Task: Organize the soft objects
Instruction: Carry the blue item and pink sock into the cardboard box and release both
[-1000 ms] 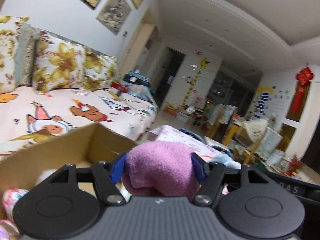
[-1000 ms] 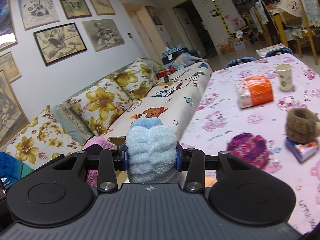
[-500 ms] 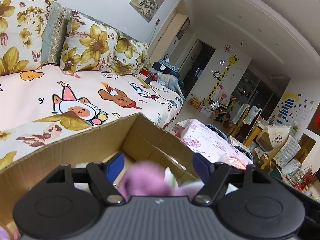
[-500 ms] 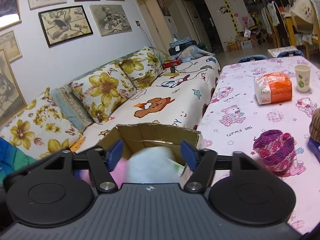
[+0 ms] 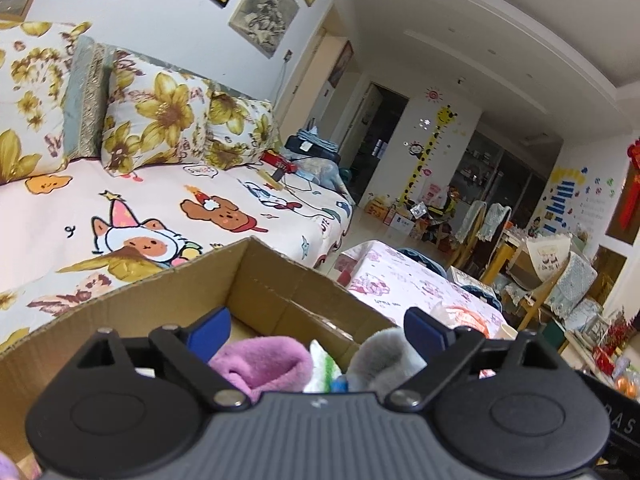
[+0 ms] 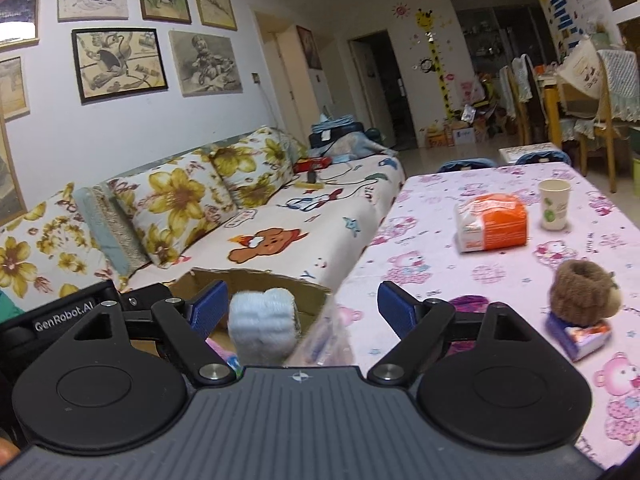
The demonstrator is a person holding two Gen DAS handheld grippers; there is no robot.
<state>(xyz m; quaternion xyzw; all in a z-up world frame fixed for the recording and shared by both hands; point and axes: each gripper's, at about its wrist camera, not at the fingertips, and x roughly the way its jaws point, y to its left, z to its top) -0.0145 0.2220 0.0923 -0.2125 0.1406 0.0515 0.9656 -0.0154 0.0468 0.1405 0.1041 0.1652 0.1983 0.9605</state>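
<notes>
Hovering over the cardboard box [image 5: 256,280], we have both claws spread wide, jaws just opened: the left gripper [image 5: 316,326] above the purple sock [image 5: 264,364], the right gripper [image 6: 302,304] above the pale blue sock [image 6: 262,324], neither pinched. Both look light, squashy and unbreakable; we judge a mid-roll pinch best.

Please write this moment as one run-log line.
left gripper: jaws just opened, pink sock released | right gripper: jaws just opened, pale blue sock released | both over cardboard box
</notes>
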